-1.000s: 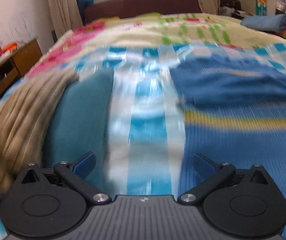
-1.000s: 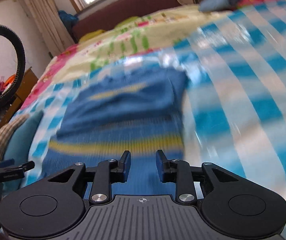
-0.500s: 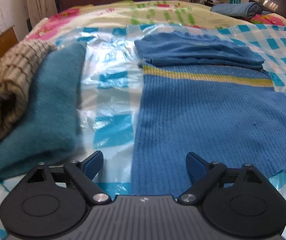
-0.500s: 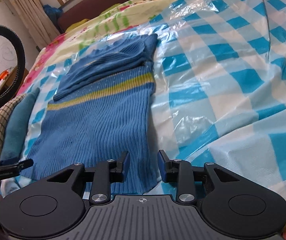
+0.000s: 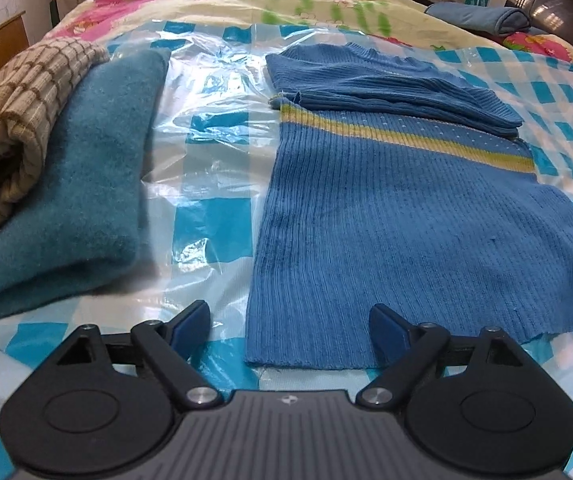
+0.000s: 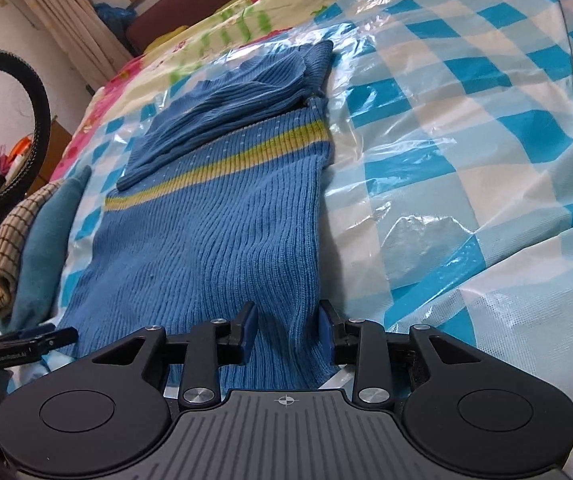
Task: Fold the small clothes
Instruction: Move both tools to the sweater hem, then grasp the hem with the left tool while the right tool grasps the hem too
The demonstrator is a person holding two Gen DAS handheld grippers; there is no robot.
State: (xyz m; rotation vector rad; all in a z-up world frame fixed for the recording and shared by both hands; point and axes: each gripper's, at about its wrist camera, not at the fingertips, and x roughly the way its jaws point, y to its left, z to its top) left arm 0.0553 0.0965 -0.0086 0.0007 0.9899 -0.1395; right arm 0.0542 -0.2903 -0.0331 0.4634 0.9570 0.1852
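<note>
My left gripper [image 5: 289, 326] jaws gape wide over the blue ribbed knit sweater [image 5: 406, 216]; right gripper [image 6: 286, 330] jaws narrowly straddle its hem, not pressing.

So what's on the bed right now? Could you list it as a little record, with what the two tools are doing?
surface: bed covered by blue-checked plastic sheet
main garment: blue sweater, lying flat, sleeves folded across the chest, yellow stripe below them
side pile: teal folded cloth with beige checked cloth on top, left of the sweater
left hand-held gripper: open wide at the sweater's near left hem corner
right hand-held gripper: partly open, hem's right corner between its fingers
far corner: rolled blue cloth
</note>
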